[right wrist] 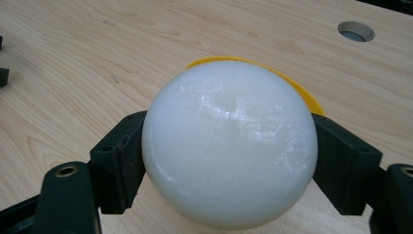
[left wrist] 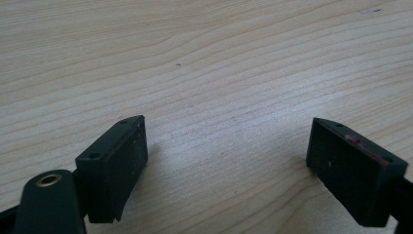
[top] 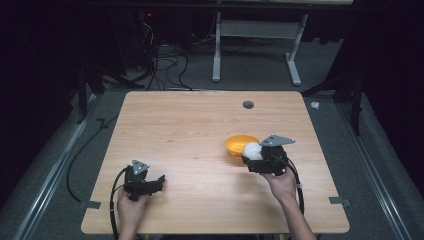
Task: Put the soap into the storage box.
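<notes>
A white ball (right wrist: 229,144) sits clamped between the two black jaws of my right gripper (right wrist: 229,161), which is shut on it. In the high view the right gripper (top: 253,154) holds the white ball (top: 252,150) at the near edge of an orange bowl (top: 237,143) on the right half of the table. The orange bowl's rim (right wrist: 299,92) peeks out behind the ball. My left gripper (top: 159,181) rests low near the table's front left, held in a hand. Its jaws stand wide apart in the left gripper view (left wrist: 226,165), with bare wood between them.
The wooden table (top: 190,125) has a round grommet hole (top: 248,104) near its far edge, also the hole (right wrist: 356,30) at the upper right of the right gripper view. Cables and a white desk frame (top: 257,30) lie on the floor beyond the table.
</notes>
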`<action>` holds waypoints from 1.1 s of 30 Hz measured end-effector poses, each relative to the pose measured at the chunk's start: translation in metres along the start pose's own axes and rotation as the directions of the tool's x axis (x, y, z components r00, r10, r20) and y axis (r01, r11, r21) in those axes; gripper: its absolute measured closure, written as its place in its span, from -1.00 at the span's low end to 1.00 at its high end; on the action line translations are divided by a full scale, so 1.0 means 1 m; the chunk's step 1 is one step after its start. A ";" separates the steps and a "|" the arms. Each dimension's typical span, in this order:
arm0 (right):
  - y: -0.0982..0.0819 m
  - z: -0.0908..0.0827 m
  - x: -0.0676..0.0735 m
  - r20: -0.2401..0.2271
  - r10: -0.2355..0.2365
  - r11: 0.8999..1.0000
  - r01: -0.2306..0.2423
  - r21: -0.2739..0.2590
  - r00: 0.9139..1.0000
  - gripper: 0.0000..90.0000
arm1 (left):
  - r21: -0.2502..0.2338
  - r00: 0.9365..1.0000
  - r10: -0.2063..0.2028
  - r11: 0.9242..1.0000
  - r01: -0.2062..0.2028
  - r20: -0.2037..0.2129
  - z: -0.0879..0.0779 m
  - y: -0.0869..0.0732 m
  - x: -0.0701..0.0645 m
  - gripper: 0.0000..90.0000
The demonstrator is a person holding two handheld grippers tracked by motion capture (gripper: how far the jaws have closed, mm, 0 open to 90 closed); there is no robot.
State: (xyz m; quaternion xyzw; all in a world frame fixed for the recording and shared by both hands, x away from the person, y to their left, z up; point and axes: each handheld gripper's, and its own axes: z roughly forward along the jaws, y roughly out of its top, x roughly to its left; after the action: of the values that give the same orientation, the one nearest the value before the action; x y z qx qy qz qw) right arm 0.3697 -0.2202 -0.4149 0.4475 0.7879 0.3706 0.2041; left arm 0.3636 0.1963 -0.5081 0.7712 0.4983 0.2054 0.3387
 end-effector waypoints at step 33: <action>0.046 0.030 -0.005 -0.011 -0.047 0.998 0.048 0.032 0.999 -0.48 | 0.000 1.000 0.000 1.000 0.000 0.000 0.000 0.000 0.000 -0.65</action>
State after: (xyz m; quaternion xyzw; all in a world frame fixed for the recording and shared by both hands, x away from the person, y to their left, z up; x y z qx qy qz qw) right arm 0.4172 -0.1982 -0.3992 0.4301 0.8052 0.3550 0.2016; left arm 0.3636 0.1964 -0.5080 0.7711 0.4984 0.2052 0.3389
